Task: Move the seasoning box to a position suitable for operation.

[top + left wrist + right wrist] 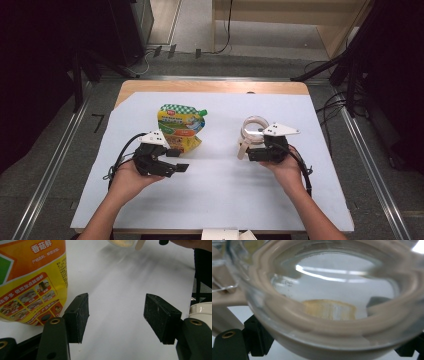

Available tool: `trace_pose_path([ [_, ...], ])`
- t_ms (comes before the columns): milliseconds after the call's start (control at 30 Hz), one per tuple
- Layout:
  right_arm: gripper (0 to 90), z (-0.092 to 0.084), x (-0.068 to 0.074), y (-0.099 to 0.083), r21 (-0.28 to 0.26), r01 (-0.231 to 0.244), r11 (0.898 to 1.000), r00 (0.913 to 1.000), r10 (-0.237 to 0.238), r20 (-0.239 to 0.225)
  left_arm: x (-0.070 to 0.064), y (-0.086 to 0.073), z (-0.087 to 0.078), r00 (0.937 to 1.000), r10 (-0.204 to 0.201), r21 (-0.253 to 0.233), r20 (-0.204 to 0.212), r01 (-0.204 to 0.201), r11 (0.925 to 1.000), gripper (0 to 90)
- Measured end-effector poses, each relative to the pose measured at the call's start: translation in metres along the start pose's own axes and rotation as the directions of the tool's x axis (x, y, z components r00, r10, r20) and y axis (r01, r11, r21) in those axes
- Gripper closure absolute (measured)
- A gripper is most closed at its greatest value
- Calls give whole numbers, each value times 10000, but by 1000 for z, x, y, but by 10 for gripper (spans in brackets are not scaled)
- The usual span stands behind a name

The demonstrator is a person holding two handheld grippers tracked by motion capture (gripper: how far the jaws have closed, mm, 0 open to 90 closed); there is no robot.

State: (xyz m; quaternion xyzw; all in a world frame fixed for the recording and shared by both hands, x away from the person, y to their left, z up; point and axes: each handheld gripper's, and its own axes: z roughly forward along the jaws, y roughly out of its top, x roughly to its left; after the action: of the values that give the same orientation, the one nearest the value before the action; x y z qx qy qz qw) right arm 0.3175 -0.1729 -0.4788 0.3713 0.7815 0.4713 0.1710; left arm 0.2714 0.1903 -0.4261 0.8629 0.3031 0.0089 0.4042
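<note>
On the left I have the left gripper (176,161) resting low over the white sheet (220,200) that covers the wooden table (215,86), its jaws standing apart with nothing between them; the left gripper view confirms bare sheet in the gap. Just beyond it, nearly touching the outer jaw, lies the yellow-and-green printed stand-up pouch with a green spout cap (181,126), flat on its back with the cap toward the far right corner. I judge the gripper is parked there so the pouch can be taken up next, since the pouch's lower edge (32,315) sits right beside the jaw. Moving right, a broad stretch of open sheet separates the two hands, giving ample room to bring things together in the middle. On the right, the right gripper (248,151) carries a clear round container with a beige rim and hinged clasp (253,131), its mouth tilted toward the gripper's camera; the right gripper view shows the rim (317,322) close against the lens and a pale yellow patch (329,309) at the bottom. The pads are hidden behind the rim, but I judge the jaws closed on the container, as it appears raised off the sheet. The sheet's near edge and right edge stay well apart from both hands.
</note>
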Motion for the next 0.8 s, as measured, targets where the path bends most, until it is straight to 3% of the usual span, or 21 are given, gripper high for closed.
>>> trace_pose_path([
  [333,118,8,42,-5,229,565,9981,9939,-541,-958,-3,1,3,9999,126,63,111,-126,9999,378],
  [600,118,24,64,-10,308,766,9966,9826,-702,-1720,-5,2,5,9995,223,98,204,-226,9997,378],
  [800,118,33,76,-15,534,1125,9922,9745,-997,-2009,-9,6,10,9991,159,7,401,-159,9999,381],
])
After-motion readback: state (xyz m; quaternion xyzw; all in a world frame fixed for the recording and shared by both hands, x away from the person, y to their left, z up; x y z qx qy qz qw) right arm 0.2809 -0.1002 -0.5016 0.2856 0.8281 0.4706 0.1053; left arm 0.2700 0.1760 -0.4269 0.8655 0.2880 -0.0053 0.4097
